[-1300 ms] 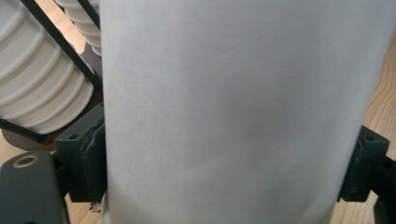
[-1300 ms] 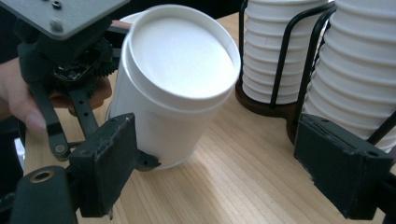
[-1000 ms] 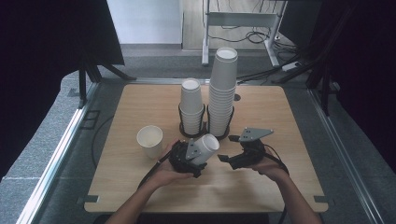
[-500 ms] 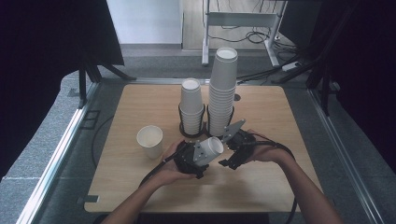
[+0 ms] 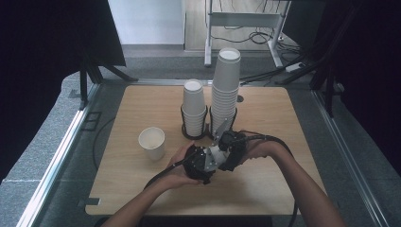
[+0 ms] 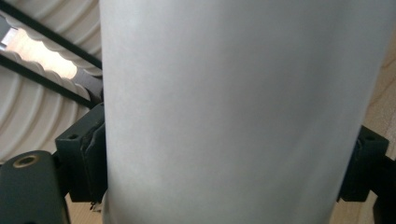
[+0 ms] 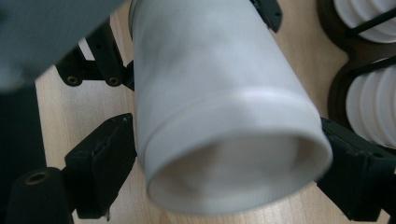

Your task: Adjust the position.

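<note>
Broadly, a wooden table (image 5: 142,189) was seen across the middle of the high view, bordered by grey floor. Just above the frame's centre, a tall stack of cups (image 5: 225,85) was held in a black ring holder, with a shorter stack (image 5: 194,106) just beside it on the left. Left of centre, a single upright cup (image 5: 152,143) was set apart from both stacks. Below the stacks, slightly right of centre, the two hands were brought close together over a white paper cup (image 5: 216,153) carried above the tabletop and tilted on its side. The left gripper (image 5: 201,163) was clamped on that cup: in the left gripper view the cup's wall (image 6: 233,112) was pressed between the two pads, the jaws being closed as narrowly as the cup's body allowed. The right gripper (image 5: 230,146) was placed around the cup's rim end (image 7: 233,163), its jaws spread wide with one at each side of the rim; whether its pads were actually pressing on the rim could not be told.
</note>
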